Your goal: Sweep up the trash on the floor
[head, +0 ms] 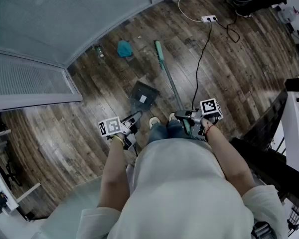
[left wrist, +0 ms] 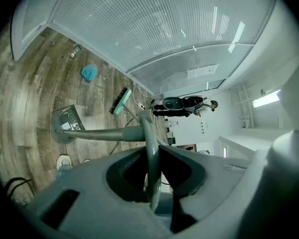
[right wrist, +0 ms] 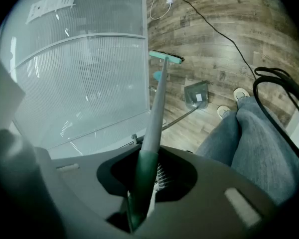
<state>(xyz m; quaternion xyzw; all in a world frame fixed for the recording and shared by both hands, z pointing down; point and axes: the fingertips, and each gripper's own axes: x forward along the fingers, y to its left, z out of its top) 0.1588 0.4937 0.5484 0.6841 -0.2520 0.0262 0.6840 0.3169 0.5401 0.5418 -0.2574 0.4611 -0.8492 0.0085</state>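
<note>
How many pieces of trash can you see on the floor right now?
2. A crumpled blue wad lies by the wall panel, left of the broom head; a small bottle-like piece lies further left along it. Tiny specks may go unseen.

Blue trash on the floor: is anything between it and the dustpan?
Nothing visible. Only bare wooden floor lies between the blue trash and the dustpan; the broom head sits off to one side.

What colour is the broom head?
The broom head is mint green, clearest in the right gripper view.
</note>
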